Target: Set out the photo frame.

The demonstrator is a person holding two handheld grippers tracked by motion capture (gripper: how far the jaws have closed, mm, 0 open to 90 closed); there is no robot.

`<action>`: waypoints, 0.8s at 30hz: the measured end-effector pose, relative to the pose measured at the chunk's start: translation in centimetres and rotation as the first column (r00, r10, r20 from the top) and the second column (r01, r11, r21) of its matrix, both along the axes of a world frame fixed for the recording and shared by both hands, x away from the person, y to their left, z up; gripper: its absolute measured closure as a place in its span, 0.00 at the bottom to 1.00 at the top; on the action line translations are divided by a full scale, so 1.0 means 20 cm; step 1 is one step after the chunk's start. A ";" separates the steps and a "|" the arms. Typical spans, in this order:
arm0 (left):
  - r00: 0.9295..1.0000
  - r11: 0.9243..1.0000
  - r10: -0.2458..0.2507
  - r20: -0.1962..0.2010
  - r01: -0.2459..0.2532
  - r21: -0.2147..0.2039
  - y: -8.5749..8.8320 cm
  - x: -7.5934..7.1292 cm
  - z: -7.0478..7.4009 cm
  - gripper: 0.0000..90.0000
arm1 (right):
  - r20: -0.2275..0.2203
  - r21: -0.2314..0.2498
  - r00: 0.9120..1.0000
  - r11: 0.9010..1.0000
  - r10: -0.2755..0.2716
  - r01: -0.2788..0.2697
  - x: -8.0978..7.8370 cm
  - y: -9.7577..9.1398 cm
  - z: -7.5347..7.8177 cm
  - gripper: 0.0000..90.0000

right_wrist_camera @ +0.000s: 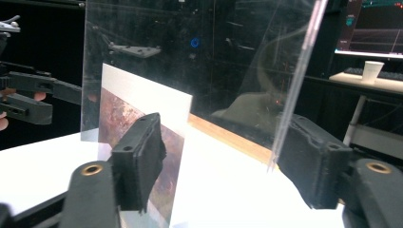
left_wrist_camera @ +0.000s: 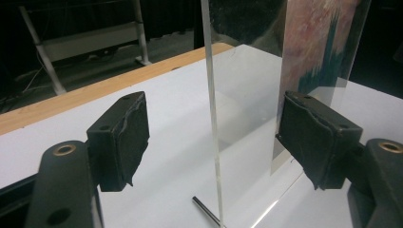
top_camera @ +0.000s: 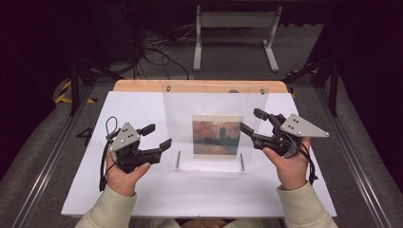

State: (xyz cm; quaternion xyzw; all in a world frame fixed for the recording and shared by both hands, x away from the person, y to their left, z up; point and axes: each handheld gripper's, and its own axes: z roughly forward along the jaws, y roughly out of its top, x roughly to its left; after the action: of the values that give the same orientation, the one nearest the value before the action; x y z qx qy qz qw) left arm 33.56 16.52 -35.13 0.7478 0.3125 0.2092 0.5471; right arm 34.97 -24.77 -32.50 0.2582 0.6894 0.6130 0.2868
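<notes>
A clear acrylic panel (top_camera: 214, 102) stands upright on the white board, with a reddish painting print (top_camera: 215, 137) inside it. My left gripper (top_camera: 159, 136) is at the panel's left edge. In the left gripper view its jaws (left_wrist_camera: 214, 142) stand open on either side of the panel edge (left_wrist_camera: 211, 95), pads apart from it, and the print (left_wrist_camera: 313, 42) is beyond the right pad. My right gripper (top_camera: 251, 120) is at the right edge. Its jaws (right_wrist_camera: 223, 161) stand open around the panel edge (right_wrist_camera: 297, 90), with the print (right_wrist_camera: 138, 118) behind the left pad.
Two thin metal pins (top_camera: 178, 159) (top_camera: 241, 161) lie at the panel's base. The white board (top_camera: 142, 190) ends in a wooden strip (top_camera: 199, 85) at the far side. A white metal frame (top_camera: 235, 33) and cables sit on the floor beyond. A paper cup (right_wrist_camera: 373, 71) stands on a far desk.
</notes>
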 end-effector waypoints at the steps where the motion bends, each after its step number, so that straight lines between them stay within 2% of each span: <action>1: 1.000 1.000 0.000 0.002 0.000 0.004 0.01 0.00 0.00 0.28 | -0.004 -0.006 1.000 1.000 0.002 -0.002 0.00 -0.01 0.00 0.34; 5: 1.000 1.000 0.001 0.003 -0.001 0.009 0.04 -0.01 -0.01 0.26 | -0.035 -0.040 0.999 0.999 0.010 -0.011 -0.01 -0.03 0.02 0.31; 14: 1.000 1.000 0.003 0.008 -0.003 0.007 0.12 -0.03 -0.05 0.24 | -0.049 -0.055 0.998 0.998 -0.030 0.027 -0.08 -0.14 0.04 0.26; 15: 1.000 1.000 0.000 0.008 0.000 0.011 0.13 -0.03 -0.07 0.23 | -0.062 -0.059 0.997 0.997 -0.048 0.044 -0.10 -0.19 0.02 0.26; 20: 1.000 1.000 0.006 0.003 -0.006 0.024 0.17 -0.04 -0.09 0.21 | -0.098 -0.071 0.992 0.995 -0.076 0.070 -0.12 -0.27 -0.01 0.23; 24: 1.000 1.000 0.014 -0.026 -0.013 0.025 0.21 -0.03 -0.15 0.19 | -0.153 -0.095 0.985 0.993 -0.084 0.070 -0.11 -0.32 -0.07 0.22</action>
State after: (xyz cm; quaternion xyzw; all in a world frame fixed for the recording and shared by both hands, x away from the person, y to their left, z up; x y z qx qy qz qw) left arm 33.00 20.65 -38.04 0.7550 0.3221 0.2069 0.5324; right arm 32.69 -31.21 -33.90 0.3189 0.7259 0.5480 0.2667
